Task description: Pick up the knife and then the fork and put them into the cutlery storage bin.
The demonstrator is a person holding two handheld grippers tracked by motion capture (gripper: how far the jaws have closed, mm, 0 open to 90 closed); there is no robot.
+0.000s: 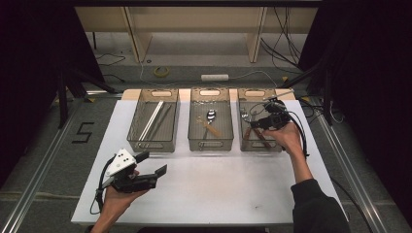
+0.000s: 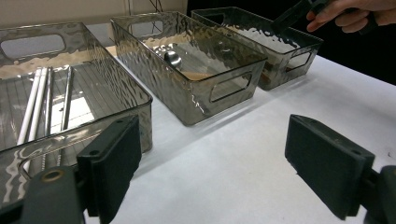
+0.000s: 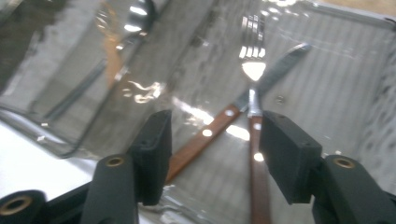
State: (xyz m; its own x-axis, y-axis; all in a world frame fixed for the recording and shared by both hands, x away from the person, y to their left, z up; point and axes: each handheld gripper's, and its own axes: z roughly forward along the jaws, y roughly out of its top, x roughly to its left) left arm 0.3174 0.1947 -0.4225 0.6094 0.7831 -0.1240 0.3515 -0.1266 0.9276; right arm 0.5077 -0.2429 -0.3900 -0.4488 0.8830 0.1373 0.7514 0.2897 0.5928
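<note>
Fork [image 3: 252, 70] in right bin, just beyond wide-open, empty right claw [image 3: 212, 154].

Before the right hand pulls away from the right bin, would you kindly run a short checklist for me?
1. Right gripper jaws open, nothing pinched: ok.
2. Fork lying inside the right bin, crossed over the wood-handled knife: ok.
3. Pads clear of both wooden handles: cannot tell; the handles lie beneath and between the jaws.
4. Left gripper open with nothing in it, over the white table: ok.
5. Spoon in the middle bin, chopsticks in the left bin: ok.
</note>
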